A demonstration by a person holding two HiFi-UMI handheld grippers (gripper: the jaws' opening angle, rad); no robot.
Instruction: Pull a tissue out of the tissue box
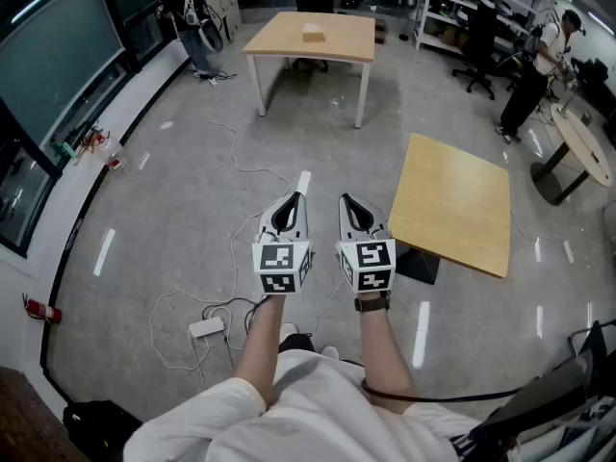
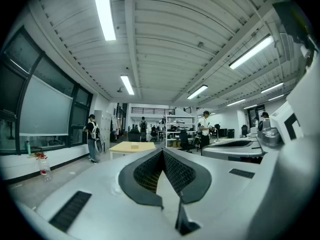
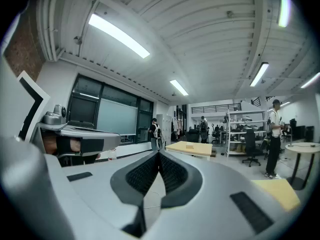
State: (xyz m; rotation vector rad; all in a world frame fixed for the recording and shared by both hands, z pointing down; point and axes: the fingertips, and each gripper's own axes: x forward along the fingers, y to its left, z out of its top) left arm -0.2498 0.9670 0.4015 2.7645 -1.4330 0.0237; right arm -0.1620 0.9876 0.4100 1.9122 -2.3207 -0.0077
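A small tan tissue box [image 1: 313, 33] sits on a light wooden table [image 1: 337, 46] far ahead across the room. It also shows as a small block on that table in the left gripper view [image 2: 134, 144] and the right gripper view [image 3: 189, 146]. My left gripper [image 1: 295, 198] and right gripper [image 1: 344, 198] are held side by side at about waist height, pointing level toward that table and well short of it. The left gripper's [image 2: 162, 151] jaws meet at the tips with nothing between them. The right gripper [image 3: 159, 154] is likewise shut and empty.
A second wooden table [image 1: 452, 205] stands close on the right. Cables and a power strip [image 1: 206, 328] lie on the grey floor at the left. A person [image 1: 188, 12] stands by the far-left windows, another person [image 1: 539, 61] at the right near a round table [image 1: 587, 147]. Shelves and office chairs line the back.
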